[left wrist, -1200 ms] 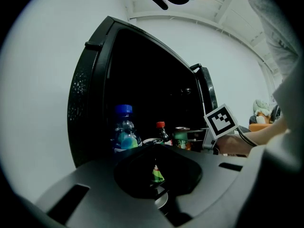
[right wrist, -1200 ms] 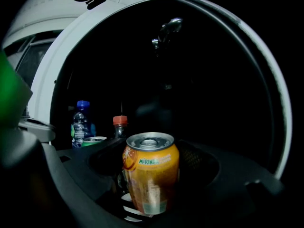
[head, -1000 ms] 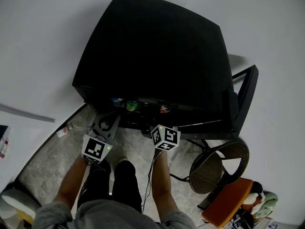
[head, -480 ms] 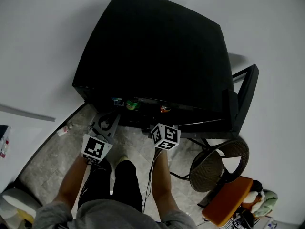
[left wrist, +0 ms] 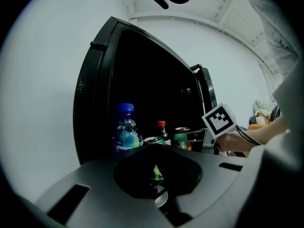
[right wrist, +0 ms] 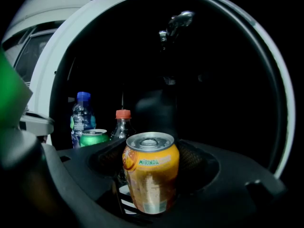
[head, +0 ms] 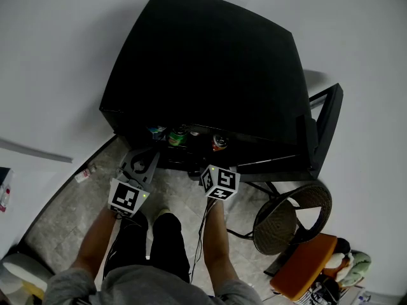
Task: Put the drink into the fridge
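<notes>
An orange Mirinda can (right wrist: 151, 177) stands upright between the jaws of my right gripper (right wrist: 152, 194), which is shut on it. In the head view this can (head: 218, 142) is at the front edge of the open black fridge (head: 203, 68). Deeper inside stand a green can (right wrist: 94, 137), a dark bottle with a red cap (right wrist: 122, 122) and a clear bottle with a blue cap (right wrist: 83, 115). My left gripper (head: 145, 161) hovers low in front of the fridge's left side, jaws together with nothing in them. Its own view shows the same drinks past its jaws (left wrist: 156, 175).
The fridge door (head: 321, 132) stands swung open at the right. A round wicker chair (head: 292, 218) and an orange cushion (head: 305, 265) sit to the right of my legs. A small white object (head: 82, 175) lies on the stone floor at the left, near the wall.
The orange can shows a little more at the fridge's front edge. Both grippers have hardly moved.
</notes>
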Action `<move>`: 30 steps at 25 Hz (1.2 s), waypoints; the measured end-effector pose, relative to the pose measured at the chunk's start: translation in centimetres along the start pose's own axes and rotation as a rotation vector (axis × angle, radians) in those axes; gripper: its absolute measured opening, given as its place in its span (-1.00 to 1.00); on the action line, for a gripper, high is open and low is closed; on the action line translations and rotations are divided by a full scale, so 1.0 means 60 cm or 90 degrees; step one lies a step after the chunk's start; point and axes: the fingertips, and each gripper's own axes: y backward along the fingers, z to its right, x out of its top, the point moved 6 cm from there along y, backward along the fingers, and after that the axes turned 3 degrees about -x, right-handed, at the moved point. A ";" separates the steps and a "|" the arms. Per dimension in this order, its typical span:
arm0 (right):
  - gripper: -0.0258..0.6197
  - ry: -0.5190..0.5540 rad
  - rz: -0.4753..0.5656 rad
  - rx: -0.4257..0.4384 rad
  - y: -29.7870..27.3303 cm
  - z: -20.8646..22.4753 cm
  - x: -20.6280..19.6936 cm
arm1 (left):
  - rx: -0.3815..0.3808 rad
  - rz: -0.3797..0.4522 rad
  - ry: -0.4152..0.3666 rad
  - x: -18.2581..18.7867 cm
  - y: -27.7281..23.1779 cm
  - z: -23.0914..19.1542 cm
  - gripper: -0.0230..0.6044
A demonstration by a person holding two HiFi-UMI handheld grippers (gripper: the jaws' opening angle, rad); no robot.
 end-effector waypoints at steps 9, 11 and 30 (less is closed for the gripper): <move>0.12 0.007 -0.004 0.001 -0.001 -0.001 -0.010 | -0.001 0.002 0.005 -0.011 0.003 0.006 -0.91; 0.12 -0.003 -0.005 0.007 -0.005 0.000 -0.011 | 0.001 -0.001 0.011 -0.012 0.004 0.007 -0.91; 0.12 -0.013 -0.006 0.019 -0.004 -0.003 -0.007 | 0.008 -0.013 0.020 -0.002 0.016 0.018 -0.91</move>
